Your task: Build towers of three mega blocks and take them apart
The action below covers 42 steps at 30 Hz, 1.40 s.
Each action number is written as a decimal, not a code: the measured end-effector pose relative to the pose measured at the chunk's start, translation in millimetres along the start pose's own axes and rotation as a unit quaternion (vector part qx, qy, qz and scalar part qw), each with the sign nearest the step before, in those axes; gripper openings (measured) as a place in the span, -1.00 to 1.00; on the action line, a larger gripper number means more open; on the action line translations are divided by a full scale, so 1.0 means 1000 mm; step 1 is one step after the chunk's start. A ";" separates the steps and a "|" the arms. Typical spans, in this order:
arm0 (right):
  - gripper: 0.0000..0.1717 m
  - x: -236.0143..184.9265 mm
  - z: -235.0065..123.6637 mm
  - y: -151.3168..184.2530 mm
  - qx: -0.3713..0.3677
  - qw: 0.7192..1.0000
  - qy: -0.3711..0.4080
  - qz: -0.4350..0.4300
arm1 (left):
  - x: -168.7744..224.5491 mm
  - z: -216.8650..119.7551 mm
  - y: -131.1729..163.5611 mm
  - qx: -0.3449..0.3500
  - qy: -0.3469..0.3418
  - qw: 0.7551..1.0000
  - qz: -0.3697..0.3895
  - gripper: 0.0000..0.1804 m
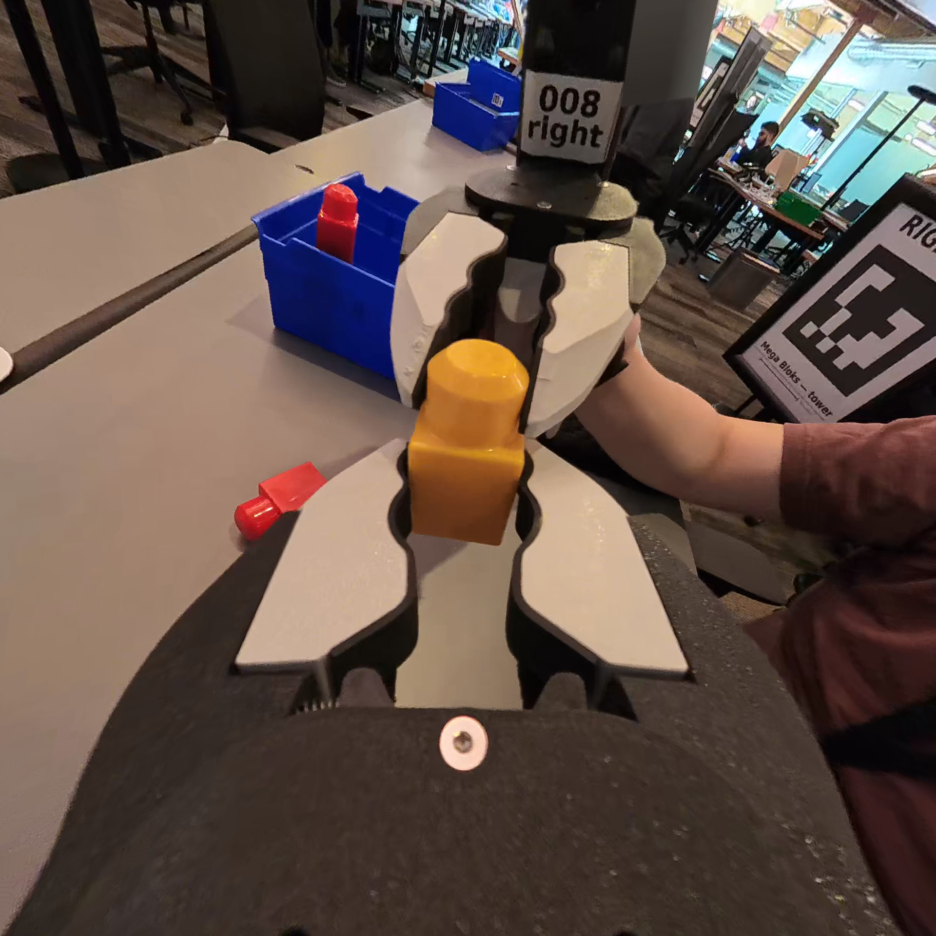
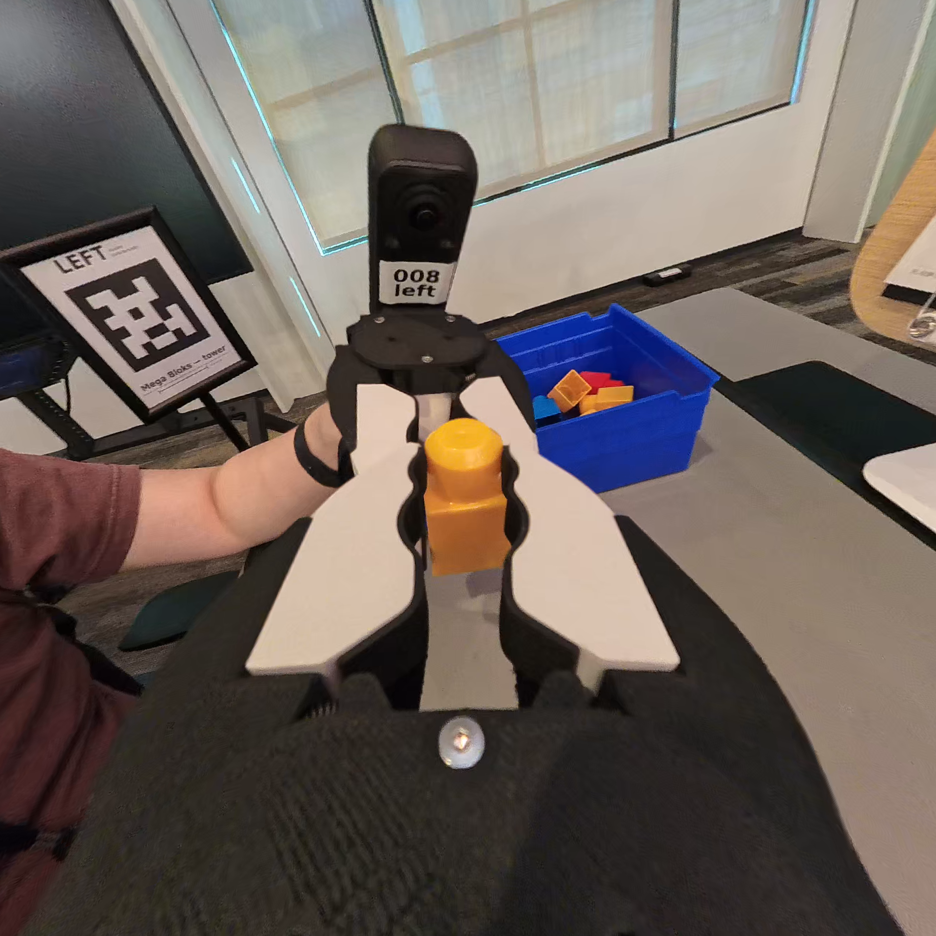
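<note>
One orange block [image 1: 466,456] stands stud up between both grippers, just above the grey table [image 1: 152,405]. In the left wrist view my left gripper [image 1: 466,451] is shut on the block's square body, with both pads pressed on its sides. My right gripper [image 1: 473,410] comes from the far side and its pads press on the round stud. In the right wrist view the same orange block [image 2: 466,516] sits between my right gripper's [image 2: 463,456] fingers, with the left gripper [image 2: 456,440] facing it. A red block [image 1: 281,499] lies on its side on the table to the left.
A blue bin [image 1: 324,299] behind holds an upright red block [image 1: 337,223]. Another blue bin [image 2: 623,445] holds several loose blocks [image 2: 587,395]. Framed marker signs [image 1: 861,314] [image 2: 131,314] stand off the table edge. The person's forearms reach in from the sides. One gripper's finger ends stand about 4 centimeters off the other's.
</note>
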State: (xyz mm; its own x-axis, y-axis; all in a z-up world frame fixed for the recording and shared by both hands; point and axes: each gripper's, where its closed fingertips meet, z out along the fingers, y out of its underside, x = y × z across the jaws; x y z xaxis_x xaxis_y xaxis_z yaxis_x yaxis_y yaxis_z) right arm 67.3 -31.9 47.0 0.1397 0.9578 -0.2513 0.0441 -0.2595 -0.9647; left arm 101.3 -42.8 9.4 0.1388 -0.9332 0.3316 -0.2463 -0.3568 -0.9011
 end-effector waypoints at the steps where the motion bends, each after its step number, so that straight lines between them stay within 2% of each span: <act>1: -0.66 0.001 0.000 -0.002 0.006 1.000 0.004 0.002 | -0.001 0.000 -0.002 0.008 -0.002 1.000 -0.001 -0.58; 4: -0.65 0.003 -0.004 -0.005 0.013 1.000 0.004 0.006 | -0.003 -0.004 -0.004 0.007 -0.015 1.000 0.006 -0.59; 5: -0.53 0.006 -0.007 -0.005 0.009 1.000 0.016 0.000 | -0.007 -0.009 -0.005 0.004 -0.033 0.999 0.014 -0.59; 6: -0.46 0.011 -0.011 -0.003 -0.007 0.999 0.035 -0.012 | -0.010 -0.016 -0.007 0.005 -0.048 0.999 0.022 -0.59; 7: -0.49 0.013 -0.015 0.003 -0.033 0.998 0.044 -0.027 | -0.014 -0.025 -0.010 0.006 -0.061 0.998 0.026 -0.59; 9: -0.60 0.016 -0.018 0.032 -0.127 0.991 0.045 -0.026 | -0.024 -0.046 -0.013 -0.003 -0.101 0.994 0.036 -0.59; 12: -0.59 0.043 -0.018 0.100 -0.307 0.946 0.104 -0.020 | -0.037 -0.078 -0.020 0.003 -0.155 0.987 0.049 -0.59; 15: -0.49 0.057 -0.006 0.139 -0.387 0.912 0.126 -0.044 | -0.040 -0.097 -0.024 0.010 -0.170 0.985 0.040 -0.59; 22: -0.44 0.077 -0.008 0.181 -0.466 0.869 0.162 -0.026 | -0.038 -0.105 -0.023 0.008 -0.165 0.986 0.030 -0.59; 25: -0.56 0.075 -0.009 0.186 -0.475 0.867 0.149 -0.001 | -0.035 -0.103 -0.022 -0.002 -0.163 0.986 0.036 -0.59; 27: -0.56 0.067 -0.003 0.167 -0.428 0.895 0.123 0.021 | -0.027 -0.102 -0.025 -0.001 -0.153 0.988 0.037 -0.59; 28: -0.56 0.063 0.000 0.147 -0.379 0.917 0.116 0.031 | -0.020 -0.102 -0.026 0.001 -0.141 0.989 0.034 -0.59; 30: -0.57 0.055 0.001 0.086 -0.240 0.965 0.101 0.043 | -0.006 -0.098 -0.031 0.006 -0.121 0.992 0.035 -0.59; 32: -0.57 0.032 -0.011 0.009 -0.051 0.997 0.058 0.021 | 0.006 -0.090 -0.038 0.010 -0.111 0.993 0.043 -0.59; 34: -0.57 0.003 -0.040 -0.057 0.126 0.992 0.017 -0.003 | 0.020 -0.075 -0.043 0.009 -0.086 0.995 0.046 -0.59; 36: -0.57 -0.018 -0.065 -0.090 0.224 0.974 -0.021 0.004 | 0.037 -0.052 -0.050 0.019 -0.047 0.998 0.038 -0.59; 39: -0.58 -0.027 -0.080 -0.106 0.282 0.958 -0.039 0.036 | 0.053 -0.017 -0.051 -0.012 -0.009 0.999 0.041 -0.59; 42: -0.57 -0.031 -0.074 -0.105 0.280 0.957 -0.060 0.050 | 0.052 0.006 -0.051 -0.037 0.003 0.998 0.057 -0.59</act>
State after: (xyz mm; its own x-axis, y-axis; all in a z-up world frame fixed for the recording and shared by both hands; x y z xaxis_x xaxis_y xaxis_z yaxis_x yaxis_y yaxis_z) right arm 131.9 -43.8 162.4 -0.0016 0.9476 -0.3196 -0.5052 -0.2765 -0.8175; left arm 126.8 -72.7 70.8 0.1005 -0.9682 0.2292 -0.3312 -0.2498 -0.9099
